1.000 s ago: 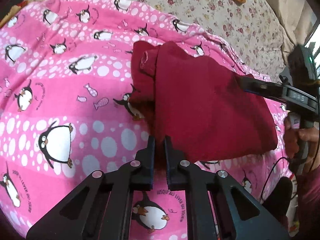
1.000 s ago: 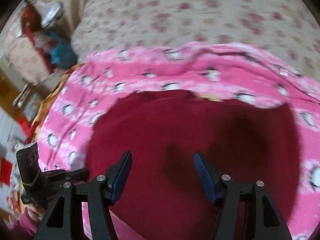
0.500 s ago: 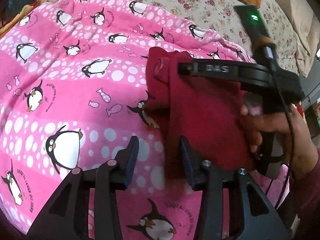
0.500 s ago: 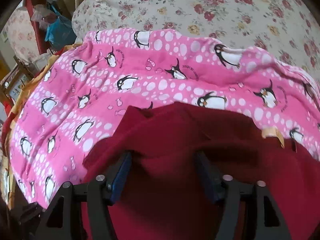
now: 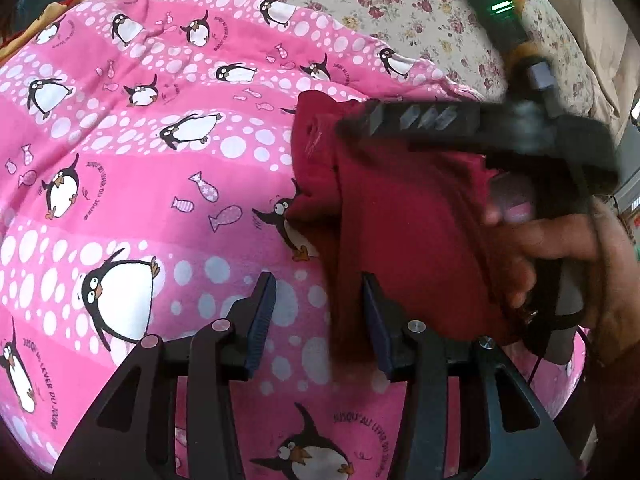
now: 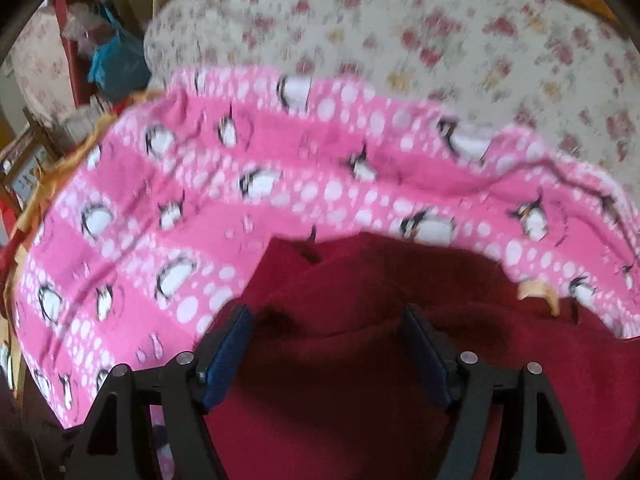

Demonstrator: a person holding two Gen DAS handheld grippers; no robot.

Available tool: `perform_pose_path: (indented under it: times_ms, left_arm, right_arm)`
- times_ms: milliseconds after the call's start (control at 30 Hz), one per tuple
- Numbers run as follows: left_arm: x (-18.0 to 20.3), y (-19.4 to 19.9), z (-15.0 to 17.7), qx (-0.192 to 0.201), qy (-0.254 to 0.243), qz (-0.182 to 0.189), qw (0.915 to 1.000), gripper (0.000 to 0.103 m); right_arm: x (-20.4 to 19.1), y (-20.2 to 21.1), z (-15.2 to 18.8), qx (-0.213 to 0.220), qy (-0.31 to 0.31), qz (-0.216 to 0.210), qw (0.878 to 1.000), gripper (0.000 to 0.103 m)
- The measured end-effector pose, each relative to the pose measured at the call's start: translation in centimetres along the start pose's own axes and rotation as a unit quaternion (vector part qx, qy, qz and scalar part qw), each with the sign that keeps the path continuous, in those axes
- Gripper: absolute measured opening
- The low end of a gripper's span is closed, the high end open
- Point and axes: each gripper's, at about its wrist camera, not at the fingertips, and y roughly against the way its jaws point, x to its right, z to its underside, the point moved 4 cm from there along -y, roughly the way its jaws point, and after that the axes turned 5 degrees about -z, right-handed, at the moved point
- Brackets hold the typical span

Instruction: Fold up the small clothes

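Currently listed: one dark red garment [image 5: 404, 232], small, partly folded, lying on a pink penguin-print blanket [image 5: 152, 184] spread over a bed with a floral sheet [image 5: 404, 4] at the far side. Left gripper [image 5: 318, 320]: jaws opening, moderately apart, the garment's near left edge lying between them with no pad pressing on it. Right gripper [image 6: 326, 344]: jaws opening, fairly wide, set low over the garment's folded bulk, cloth between them but not pinched; the same tool shows from the left wrist view, carried by a hand [image 5: 560, 264] at the garment's right. Condition of fold: left edge bunched and lumpy toward the far end, layers uneven. Risks, as judged: with both sets of jaws letting go, the thick cloth may spring back and undo the fold; a pad may snag the fabric as it draws away, dragging a layer askew; the soft, rumpled blanket gives poor support, so creases may not hold.
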Motion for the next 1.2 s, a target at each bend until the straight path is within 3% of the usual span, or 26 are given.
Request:
perform_pose_path:
  times_ms: [67, 233, 433, 633, 767, 900, 1067, 1133, 1200]
  left_arm:
    - [-0.1, -0.1, 0.0, 0.000, 0.004, 0.003, 1.0000, 0.045]
    - [-0.7, 0.0, 0.1, 0.008, 0.022, 0.033, 0.9992, 0.050]
    - [-1.2, 0.2, 0.1, 0.024, 0.035, 0.070, 0.9967, 0.058]
    - [-1.5, 0.6, -0.6, 0.042, 0.061, 0.100, 0.9922, 0.063]
    - [-1.3, 0.4, -0.7, 0.048, 0.055, 0.096, 0.9927, 0.068]
    - [-0.7, 0.0, -0.5, 0.050, 0.033, 0.081, 0.9949, 0.068]
    - [-0.4, -0.2, -0.3, 0.057, 0.024, 0.072, 0.9955, 0.071]
    - [-0.3, -0.3, -0.3, 0.061, 0.024, 0.065, 0.9957, 0.073]
    - [0.0, -0.6, -0.6, 0.060, 0.023, 0.057, 0.9963, 0.076]
  right_arm:
    - [-0.2, -2.0, 0.6, -0.038, 0.011, 0.002, 0.999, 0.083]
    - [0.0, -2.3, 0.6, -0.022, -0.001, -0.001, 1.000, 0.088]
    - [0.0, -2.6, 1.5, 0.020, 0.007, -0.020, 1.000, 0.103]
    - [0.3, -1.5, 1.6, 0.012, -0.018, -0.044, 0.999, 0.103]
    - [0.0, -0.9, 0.9, 0.000, -0.045, -0.069, 0.997, 0.103]
    - [-0.3, -2.4, 0.2, -0.022, -0.038, -0.030, 0.999, 0.103]
    - [-1.8, -3.9, 0.1, -0.020, 0.043, 0.030, 0.998, 0.103]
    - [-1.8, -3.8, 0.4, -0.010, 0.059, 0.027, 0.998, 0.101]
    - [-1.0, -3.3, 0.5, -0.001, 0.047, 0.015, 0.999, 0.091]
